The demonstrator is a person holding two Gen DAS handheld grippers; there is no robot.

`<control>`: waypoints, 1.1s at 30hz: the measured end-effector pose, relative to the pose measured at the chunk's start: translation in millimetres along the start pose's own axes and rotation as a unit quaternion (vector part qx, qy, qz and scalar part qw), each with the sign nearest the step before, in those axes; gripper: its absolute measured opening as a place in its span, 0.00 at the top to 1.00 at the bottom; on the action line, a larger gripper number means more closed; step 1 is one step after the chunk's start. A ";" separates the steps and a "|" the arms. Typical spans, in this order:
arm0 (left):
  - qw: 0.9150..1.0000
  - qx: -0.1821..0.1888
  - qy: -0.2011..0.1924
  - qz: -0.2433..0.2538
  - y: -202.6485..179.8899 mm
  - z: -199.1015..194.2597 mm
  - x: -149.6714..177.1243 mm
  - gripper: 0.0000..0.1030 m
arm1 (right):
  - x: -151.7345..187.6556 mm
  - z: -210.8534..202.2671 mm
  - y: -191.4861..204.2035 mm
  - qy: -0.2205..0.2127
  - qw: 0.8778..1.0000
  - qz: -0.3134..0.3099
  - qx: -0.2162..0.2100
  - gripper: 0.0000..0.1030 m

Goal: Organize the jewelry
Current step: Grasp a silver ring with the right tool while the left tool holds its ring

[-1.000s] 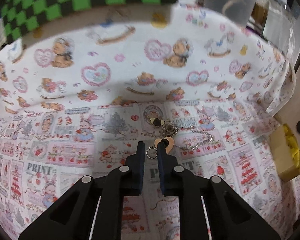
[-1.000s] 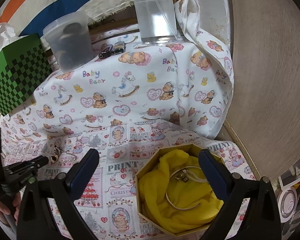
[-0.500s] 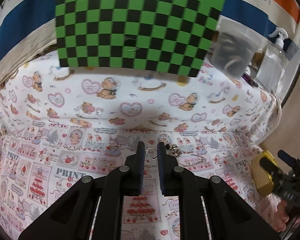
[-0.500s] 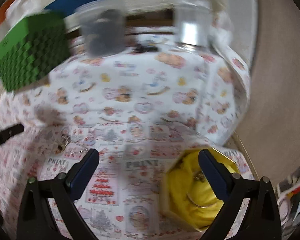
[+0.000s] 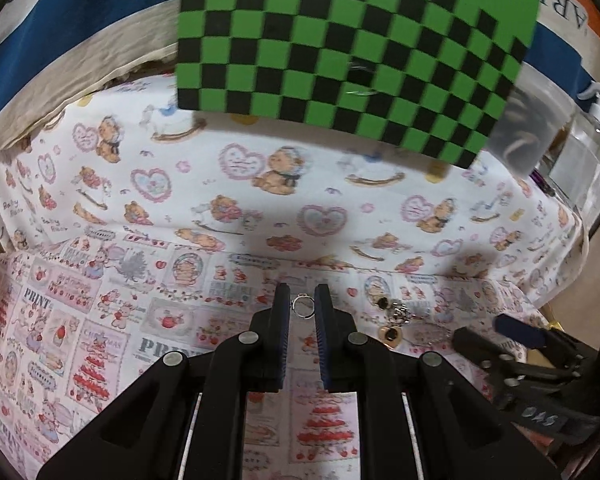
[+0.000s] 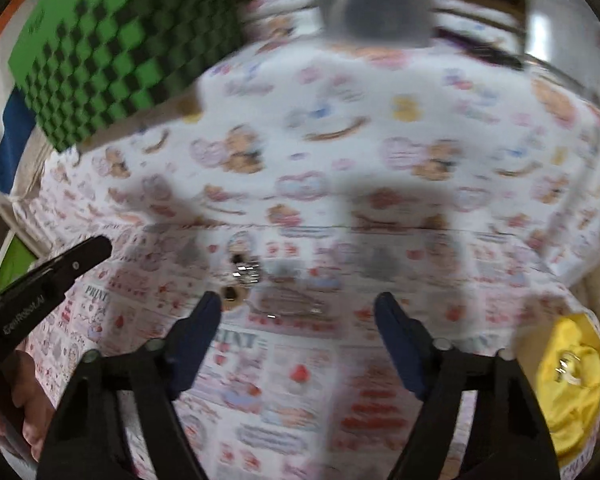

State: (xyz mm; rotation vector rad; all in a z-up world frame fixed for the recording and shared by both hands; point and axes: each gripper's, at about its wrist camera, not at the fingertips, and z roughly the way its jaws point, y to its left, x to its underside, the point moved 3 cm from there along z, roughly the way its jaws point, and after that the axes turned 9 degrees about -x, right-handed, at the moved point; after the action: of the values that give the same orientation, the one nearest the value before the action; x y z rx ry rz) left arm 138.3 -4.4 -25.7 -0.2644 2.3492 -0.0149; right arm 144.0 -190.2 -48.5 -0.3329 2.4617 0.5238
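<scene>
Left wrist view: the left gripper (image 5: 302, 307) has its ribbed blue pads drawn close and clamped on a small silver ring (image 5: 302, 305), a thin metal hoop held upright at the fingertips above the printed cloth (image 5: 148, 320). Just right of it on the cloth lies the remaining jewelry (image 5: 396, 318), a glinting tangle of chain with a heart-shaped gold pendant. Behind stands a green-and-black checkered box (image 5: 352, 44), flat-faced and matte.

Only the right wrist view shows the right gripper (image 6: 298, 312), its jaws wide apart but closing, nothing between them, with the jewelry pile just off its left fingertip. That blurred view also shows the yellow crumpled cloth (image 6: 572, 384) of a box at the right edge, with a metallic glint on it.

A second ago the ring was held low beside the pendant; now it is lifted clear and carried leftward, and the right gripper has swung from over the yellow box toward the pile.
</scene>
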 end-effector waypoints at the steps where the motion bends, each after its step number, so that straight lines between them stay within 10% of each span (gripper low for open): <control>1: 1.000 -0.002 0.002 -0.002 1.4 1.7 0.0 0.89 | -0.4 4.4 3.7 0.005 1.000 -0.003 0.000 0.34; 11: 1.000 0.002 -0.009 -0.010 5.8 -5.6 -3.2 0.89 | -13.7 45.5 21.1 0.026 1.000 -0.006 -0.008 0.70; 33: 1.000 -0.001 -0.012 -0.014 7.5 -8.9 -4.7 0.89 | -11.6 37.2 28.4 0.023 0.999 -0.011 -0.020 0.98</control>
State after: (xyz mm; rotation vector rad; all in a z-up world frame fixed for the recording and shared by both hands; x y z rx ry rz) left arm 133.9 3.2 -16.7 -0.2970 2.3217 -0.0220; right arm 161.9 -147.2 -61.1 -0.3913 2.4921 0.5626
